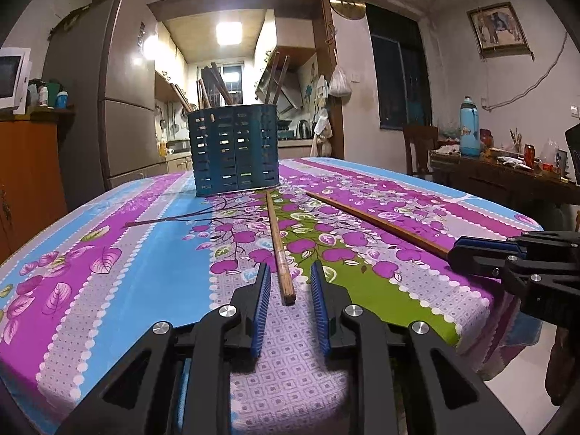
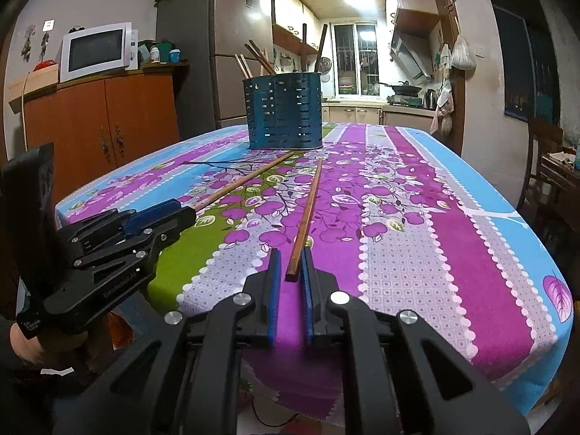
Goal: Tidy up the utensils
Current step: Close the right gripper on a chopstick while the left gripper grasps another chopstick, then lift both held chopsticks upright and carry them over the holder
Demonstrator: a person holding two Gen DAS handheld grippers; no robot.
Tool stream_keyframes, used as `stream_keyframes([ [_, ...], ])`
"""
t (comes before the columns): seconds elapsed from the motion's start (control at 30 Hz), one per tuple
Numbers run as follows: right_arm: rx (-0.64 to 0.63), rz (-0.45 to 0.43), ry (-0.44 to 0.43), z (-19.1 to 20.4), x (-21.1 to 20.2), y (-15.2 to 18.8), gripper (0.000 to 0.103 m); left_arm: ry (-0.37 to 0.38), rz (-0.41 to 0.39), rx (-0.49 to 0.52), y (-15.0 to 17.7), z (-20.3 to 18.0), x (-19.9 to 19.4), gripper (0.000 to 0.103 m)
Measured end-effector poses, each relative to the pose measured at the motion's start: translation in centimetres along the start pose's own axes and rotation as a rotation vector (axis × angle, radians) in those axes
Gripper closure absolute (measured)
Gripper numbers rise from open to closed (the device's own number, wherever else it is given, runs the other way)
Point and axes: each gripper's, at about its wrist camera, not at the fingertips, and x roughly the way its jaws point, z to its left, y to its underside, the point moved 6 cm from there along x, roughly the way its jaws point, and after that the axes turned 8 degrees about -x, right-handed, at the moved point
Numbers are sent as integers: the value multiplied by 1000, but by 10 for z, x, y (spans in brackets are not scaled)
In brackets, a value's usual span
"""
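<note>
purple, blue and green floral cloth covers the tabletop (image 1: 362, 170), with a kitchen doorway behind it. one dark blue slotted utensil holder (image 1: 236, 149) stands upright toward the far side of the cloth, and about six or seven chopsticks lean out of its top; the exact count is hard to read. two more wooden chopsticks lie flat on the cloth in front of it, apart from each other. the left tongs (image 1: 290, 282) sit partly open around the near end of the left chopstick (image 1: 277, 239), blue pads on either side but not pressing it. the right tongs (image 2: 290, 266) are nearly closed on the near end of the right chopstick (image 2: 306, 214), which rests against the right-hand pad. a hand (image 2: 21, 340) grips the left tool's handle.
</note>
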Motion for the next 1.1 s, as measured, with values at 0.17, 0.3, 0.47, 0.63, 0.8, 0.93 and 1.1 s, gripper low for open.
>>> stream_keyframes([
  [0.17, 13, -19, 17, 0, 0, 0, 97, -12, 17, 19, -3, -4, 0, 93],
  [0.3, 23, -20, 25, -2, 1, -1, 97, -6, 32, 12, -4, -3, -1, 95],
  [0.47, 24, -42, 44, -6, -10, -10, 98, 13, 19, 7, -15, -3, -12, 95],
  [0.63, -11, -99, 61, -6, -36, -34, 98, 34, -58, -1, -48, -3, -40, 95],
  [0.8, -71, -169, 70, -6, -59, -71, 98, 52, -145, 6, -90, -5, -61, 95],
  [0.93, -106, -215, 69, -10, -68, -104, 98, 58, -188, 17, -116, -5, -65, 95],
  [1.1, -120, -229, 39, -15, -68, -134, 98, 77, -195, 31, -146, -8, -58, 95],
])
